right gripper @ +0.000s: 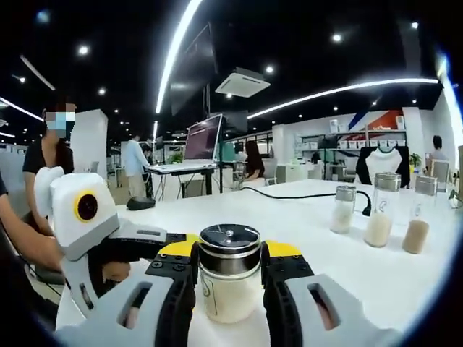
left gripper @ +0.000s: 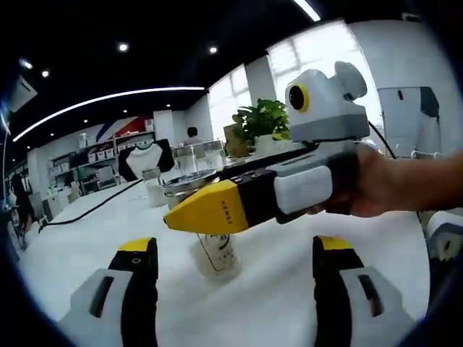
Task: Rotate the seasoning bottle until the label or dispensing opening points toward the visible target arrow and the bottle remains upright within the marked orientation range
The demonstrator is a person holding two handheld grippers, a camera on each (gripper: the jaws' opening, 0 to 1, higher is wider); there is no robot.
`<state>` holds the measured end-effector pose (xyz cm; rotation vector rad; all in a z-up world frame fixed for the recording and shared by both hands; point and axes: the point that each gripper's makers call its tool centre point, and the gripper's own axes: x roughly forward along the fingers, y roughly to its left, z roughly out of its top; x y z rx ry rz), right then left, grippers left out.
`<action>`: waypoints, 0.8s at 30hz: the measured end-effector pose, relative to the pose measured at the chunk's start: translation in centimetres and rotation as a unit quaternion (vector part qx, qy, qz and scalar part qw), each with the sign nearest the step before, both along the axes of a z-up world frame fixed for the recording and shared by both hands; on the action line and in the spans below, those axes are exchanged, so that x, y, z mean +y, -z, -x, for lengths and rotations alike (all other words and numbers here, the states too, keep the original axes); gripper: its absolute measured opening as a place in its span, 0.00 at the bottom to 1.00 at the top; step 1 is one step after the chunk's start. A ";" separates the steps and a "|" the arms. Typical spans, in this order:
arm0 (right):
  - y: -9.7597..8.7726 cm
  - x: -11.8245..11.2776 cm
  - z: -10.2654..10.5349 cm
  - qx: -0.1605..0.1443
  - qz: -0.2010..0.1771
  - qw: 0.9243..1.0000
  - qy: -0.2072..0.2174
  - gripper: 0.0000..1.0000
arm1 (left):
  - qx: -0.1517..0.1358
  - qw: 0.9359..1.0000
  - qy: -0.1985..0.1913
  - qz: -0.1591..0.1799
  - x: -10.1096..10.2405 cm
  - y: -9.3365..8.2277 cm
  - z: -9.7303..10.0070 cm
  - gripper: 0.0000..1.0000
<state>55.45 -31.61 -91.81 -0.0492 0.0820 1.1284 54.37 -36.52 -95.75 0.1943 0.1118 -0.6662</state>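
- While it stands upright on the smooth white tabletop (right gripper: 405,282), the clear glass seasoning bottle (right gripper: 230,289) with a ribbed metal cap is clamped by the right hand-held gripper (right gripper: 230,278).
- The left hand-held gripper (left gripper: 235,264), yellow-tipped, gapes wide, holding nothing, just before the bottle.

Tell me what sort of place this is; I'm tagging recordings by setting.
Probably an open-plan office or demo lab: long white table, a monitor on a desk, shelving with boxes, ceiling light strips.

Seasoning bottle (left gripper: 217,253) half hidden behind the right gripper (left gripper: 189,215) — label unreadable — no arrow discernible
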 end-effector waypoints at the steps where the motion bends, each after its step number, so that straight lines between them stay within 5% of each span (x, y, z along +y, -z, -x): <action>1: 0.1 0.1 -0.1 -0.005 0.002 1.000 0.000 0.32 | 0.000 1.000 -0.002 0.003 0.1 -0.1 -0.1 0.95; 24: 0.4 0.7 -1.5 -0.010 -0.023 1.000 -0.016 0.32 | -0.005 0.995 0.018 0.097 0.8 -2.2 0.4 1.00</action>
